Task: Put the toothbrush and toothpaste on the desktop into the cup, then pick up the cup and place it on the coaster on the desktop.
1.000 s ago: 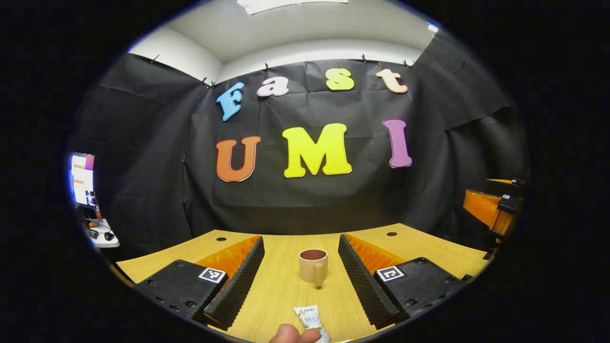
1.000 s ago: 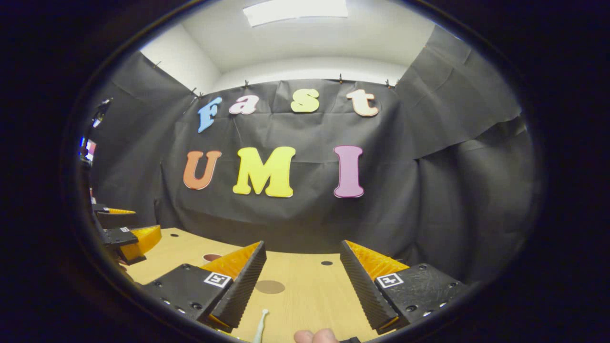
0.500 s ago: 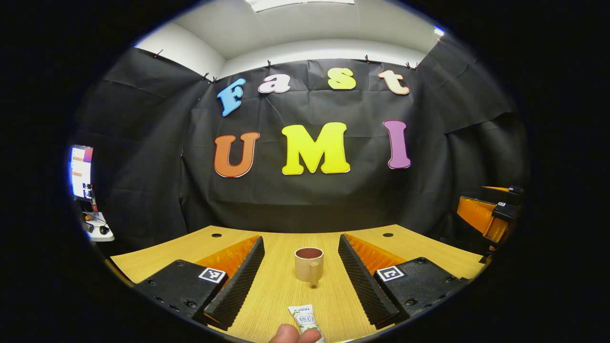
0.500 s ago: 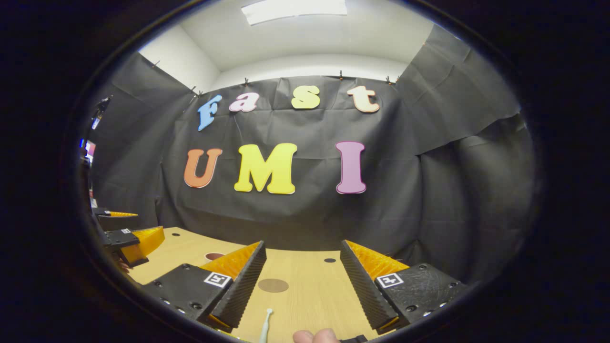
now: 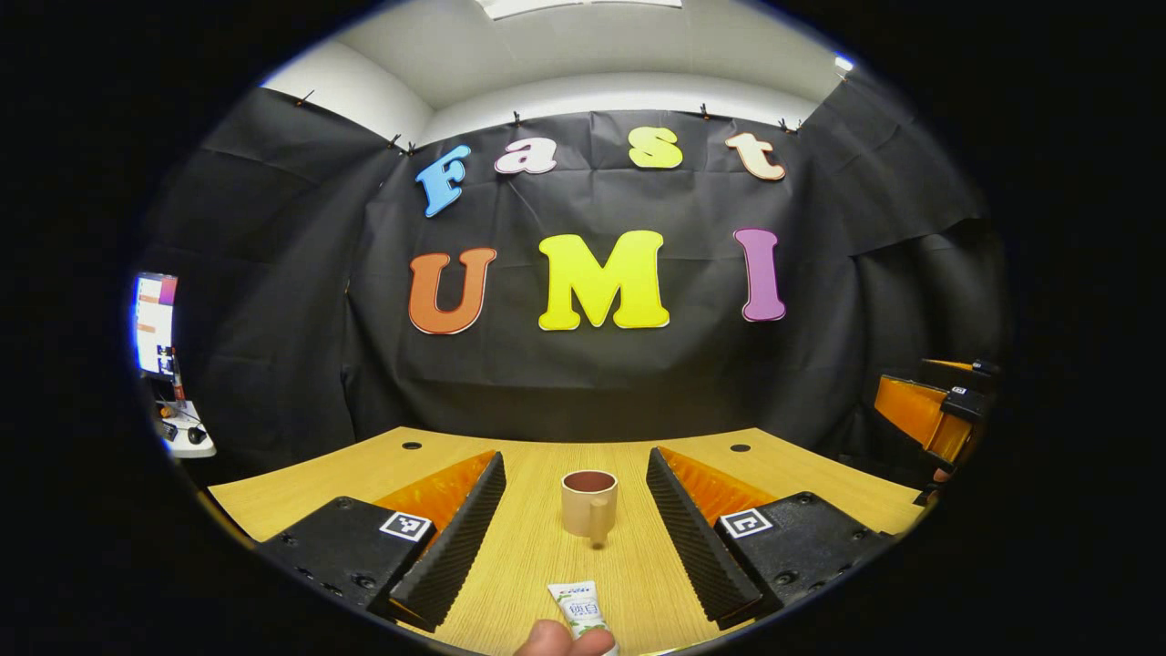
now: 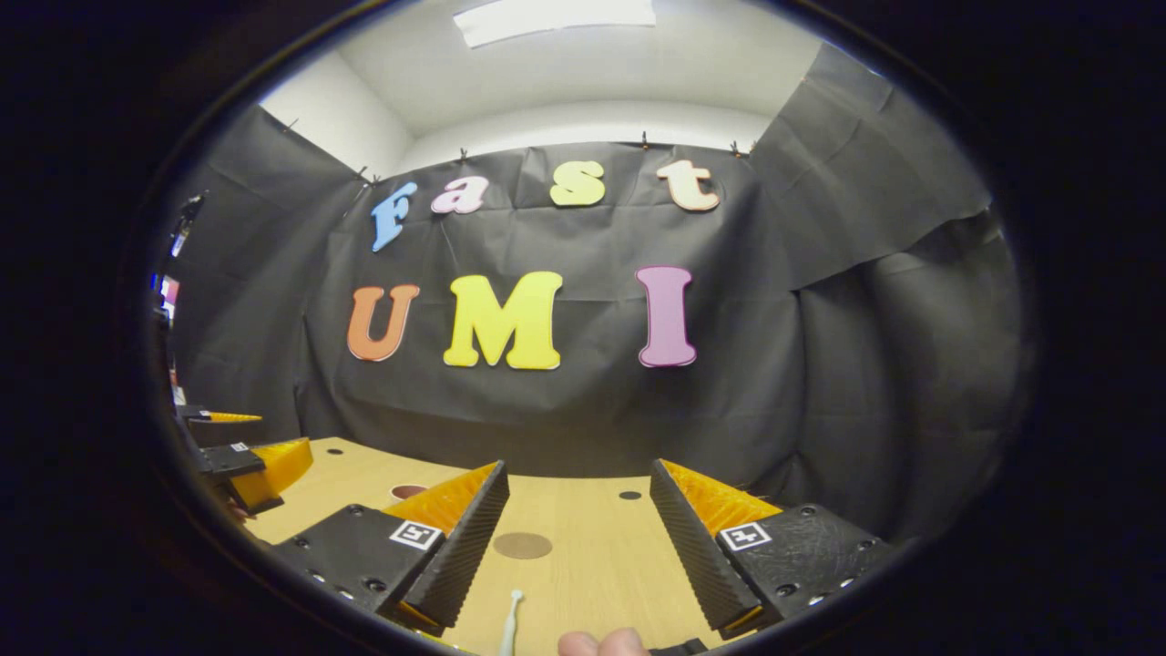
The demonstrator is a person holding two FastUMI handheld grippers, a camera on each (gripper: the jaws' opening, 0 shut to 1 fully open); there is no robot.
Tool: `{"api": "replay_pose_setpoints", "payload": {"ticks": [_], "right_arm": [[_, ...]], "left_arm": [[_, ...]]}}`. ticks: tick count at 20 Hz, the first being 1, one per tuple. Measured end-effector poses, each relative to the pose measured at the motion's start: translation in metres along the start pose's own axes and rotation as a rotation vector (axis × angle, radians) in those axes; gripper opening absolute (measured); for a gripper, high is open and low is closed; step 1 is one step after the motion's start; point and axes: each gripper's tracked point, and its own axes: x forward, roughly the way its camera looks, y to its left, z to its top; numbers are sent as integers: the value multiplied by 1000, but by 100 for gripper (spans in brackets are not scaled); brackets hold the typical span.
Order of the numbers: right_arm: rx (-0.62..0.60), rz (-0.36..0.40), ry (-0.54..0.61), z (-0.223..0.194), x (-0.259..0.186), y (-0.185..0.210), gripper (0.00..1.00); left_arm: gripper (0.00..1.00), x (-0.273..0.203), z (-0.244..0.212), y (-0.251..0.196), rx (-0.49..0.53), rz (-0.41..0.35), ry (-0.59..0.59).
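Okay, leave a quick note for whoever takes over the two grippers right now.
Left gripper: open, holding nothing, aimed at the cup standing on the desk. Toothpaste lies flat just short of its fingers.
Right gripper: open, holding nothing. Toothbrush lies on the desk in front of it, coaster farther out.
Done: nothing. Left: toothpaste and toothbrush into cup, then cup onto coaster.

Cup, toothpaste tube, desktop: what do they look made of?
Cup: likely glazed ceramic, going by its smooth beige wall, thick rim and dark inside; plastic is possible. Toothpaste tube: soft plastic, glossy white with print and a flat crimped end. Desktop: light wood-grain surface, matte, probably laminate rather than solid wood.
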Motion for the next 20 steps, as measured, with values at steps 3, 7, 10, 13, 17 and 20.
{"api": "replay_pose_setpoints", "payload": {"ticks": [3,7,10,13,17,20], "right_arm": [[-8,6,18,-7,0,2,95],[-16,1,25,-13,-1,0,95],[-25,-6,43,-26,-1,0,95],[-44,3,84,-49,-2,4,95],[-35,40,177,-86,-5,17,95],[-40,56,244,-111,-7,23,95]], "left_arm": [[99,0,-5,-1,-3,-3,10],[99,-1,-19,-4,-8,-3,51],[99,-2,-40,-9,-6,-9,114],[99,-6,-67,-11,-5,-14,186],[99,-11,-103,-13,-10,-17,291],[99,-16,-128,-15,-24,-25,377]]}}
